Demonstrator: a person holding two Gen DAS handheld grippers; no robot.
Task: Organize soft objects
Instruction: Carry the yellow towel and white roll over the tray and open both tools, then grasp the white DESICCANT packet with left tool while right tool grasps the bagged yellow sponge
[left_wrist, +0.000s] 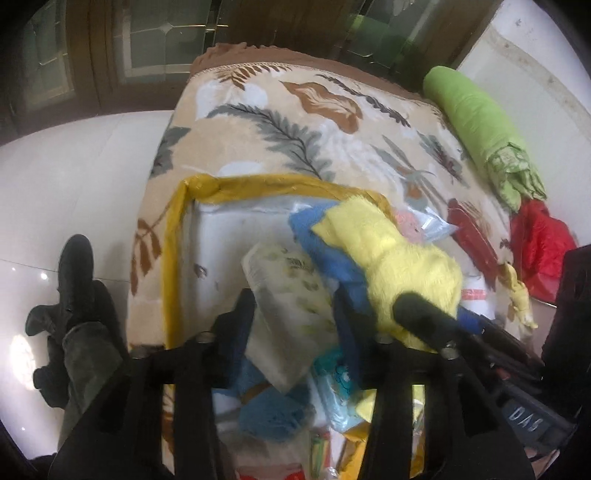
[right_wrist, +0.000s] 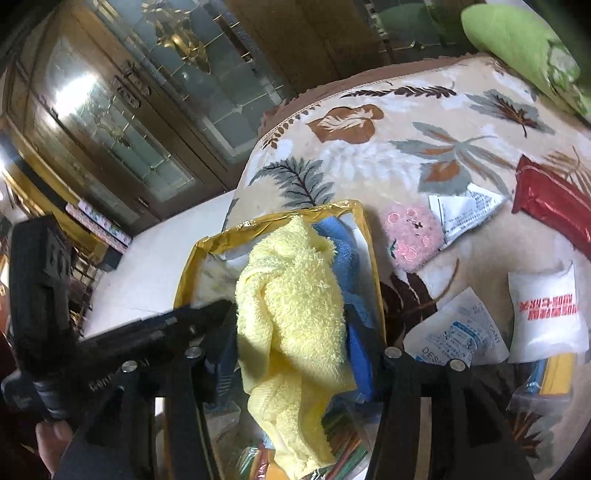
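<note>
A white box with a yellow taped rim (left_wrist: 177, 236) (right_wrist: 280, 218) lies on a leaf-patterned blanket. My left gripper (left_wrist: 293, 325) hangs over it, jaws apart, with a white leaf-printed tissue pack (left_wrist: 291, 295) lying between them. My right gripper (right_wrist: 295, 332) is also over the box, jaws apart around a yellow towel (right_wrist: 291, 310) (left_wrist: 402, 266) that drapes over a blue towel (right_wrist: 332, 236) (left_wrist: 317, 240). I see neither gripper's pads pressing on what lies between them. A pink plush (right_wrist: 413, 236) lies on the blanket just right of the box.
White sachets (right_wrist: 546, 317) and a red packet (right_wrist: 554, 206) lie on the blanket (left_wrist: 295, 110) to the right. A green bolster (left_wrist: 476, 122) and a red bag (left_wrist: 539, 247) sit at the bed's right edge. A person's shoe (left_wrist: 77, 273) rests on the white floor at left.
</note>
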